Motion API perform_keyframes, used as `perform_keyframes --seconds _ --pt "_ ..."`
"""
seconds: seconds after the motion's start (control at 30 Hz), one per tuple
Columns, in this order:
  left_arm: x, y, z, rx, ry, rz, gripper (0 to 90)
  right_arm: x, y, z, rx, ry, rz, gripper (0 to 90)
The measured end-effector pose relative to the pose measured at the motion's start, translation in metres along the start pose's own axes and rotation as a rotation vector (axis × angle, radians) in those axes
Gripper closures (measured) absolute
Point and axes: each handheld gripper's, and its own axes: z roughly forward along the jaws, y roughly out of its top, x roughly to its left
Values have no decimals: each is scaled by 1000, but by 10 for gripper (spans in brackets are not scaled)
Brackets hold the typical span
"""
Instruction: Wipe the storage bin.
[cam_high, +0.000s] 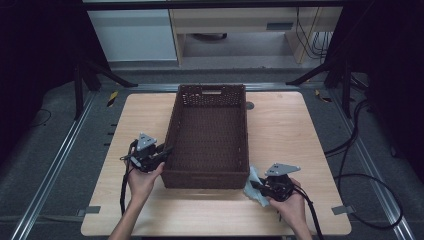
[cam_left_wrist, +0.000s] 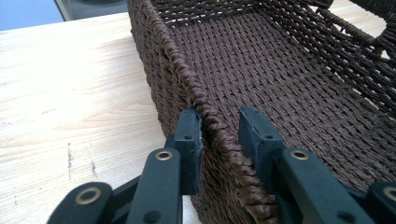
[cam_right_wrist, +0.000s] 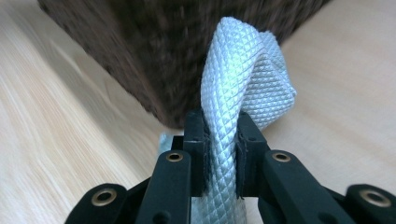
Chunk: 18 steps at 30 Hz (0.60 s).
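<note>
Here, by part:

Table: a light wooden table (cam_high: 290, 130) bears a dark brown woven basket (cam_high: 210, 135) in its middle, long side running away from the person.

Basket: its inside is bare weave; in the left gripper view the braided rim (cam_left_wrist: 187, 79) runs up from the jaws, with the far wall's handle hole at upper right.

Left gripper: the left gripper (cam_high: 162, 150) sits at the basket's left wall near the near corner, held by the left hand (cam_high: 142, 180). In the left gripper view (cam_left_wrist: 219, 133) its jaws straddle the rim, one outside the wall and one inside. The outer pad lies against the weave; the inner pad stands a little off the rim, so the jaws are not clamped.

Right gripper: the right gripper (cam_high: 257, 186) is held by the right hand (cam_high: 290, 205) just off the basket's near right corner. In the right gripper view (cam_right_wrist: 221, 140) its jaws are closed tight on a fold of cloth (cam_right_wrist: 243, 79).

Cloth: pale blue-grey with a quilted diamond pattern; it rises from between the pads in a curled loop in front of the basket's corner. In the high view the cloth (cam_high: 253, 182) lies bunched beside that corner, part of it on the table.

Sharpness: the basket is blurred in the right gripper view.
</note>
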Motion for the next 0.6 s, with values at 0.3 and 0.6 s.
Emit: perform_keyframes --seconds 0.3,0.6 --pt "3 2 3 8 11 2 632 10 16 -34 -170 9 -28 786" --pt "5 -1 -8 -21 -31 -4 467 10 -1 -7 0 1 -8 786"
